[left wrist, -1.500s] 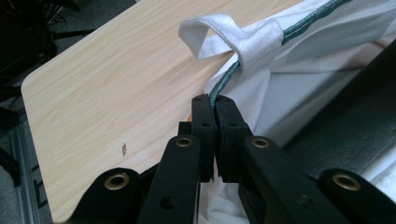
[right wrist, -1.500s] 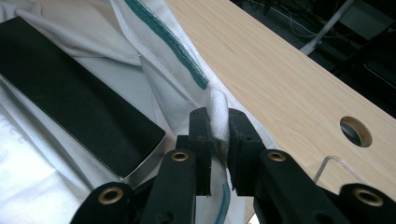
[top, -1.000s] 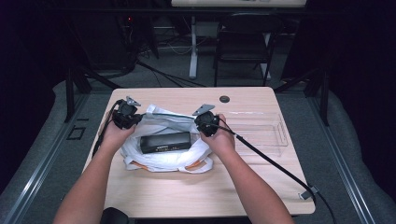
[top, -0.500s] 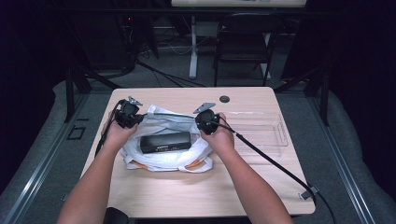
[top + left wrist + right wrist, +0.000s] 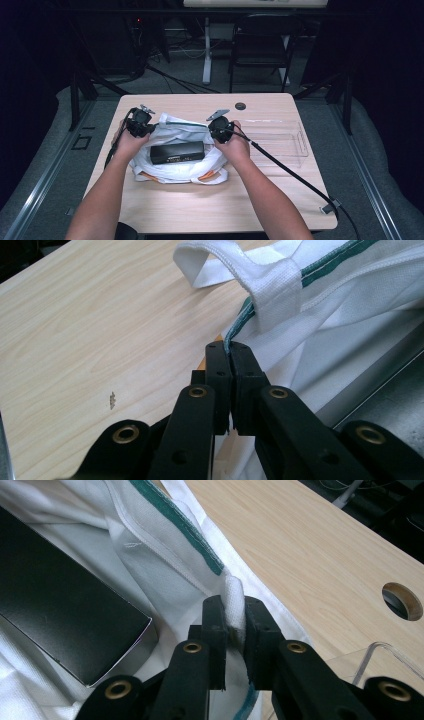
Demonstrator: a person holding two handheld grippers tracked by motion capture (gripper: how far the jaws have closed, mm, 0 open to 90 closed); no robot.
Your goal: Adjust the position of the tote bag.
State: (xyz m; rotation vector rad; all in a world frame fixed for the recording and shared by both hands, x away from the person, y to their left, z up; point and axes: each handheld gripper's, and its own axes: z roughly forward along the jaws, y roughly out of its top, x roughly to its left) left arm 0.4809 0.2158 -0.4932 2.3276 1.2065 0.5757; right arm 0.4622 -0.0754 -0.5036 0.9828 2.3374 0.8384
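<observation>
A white fabric bag [image 5: 177, 137] with green trim lies on the wooden table [image 5: 210, 205], its mouth held apart. Inside it rests a black box [image 5: 177, 151], which also appears in the right gripper view [image 5: 60, 615]. My left gripper [image 5: 139, 123] is shut on the bag's rim at the left; its jaws pinch the green-edged hem [image 5: 231, 346] beside a white handle loop [image 5: 235, 270]. My right gripper [image 5: 220, 127] is shut on the rim at the right, with a fold of white cloth [image 5: 234, 605] squeezed between its jaws.
A clear plastic tray [image 5: 280, 140] lies on the table right of the bag. A round cable hole [image 5: 240, 106] sits near the table's far edge. A cable [image 5: 295, 175] trails from the right gripper to the right front corner. A chair [image 5: 260, 50] stands beyond the table.
</observation>
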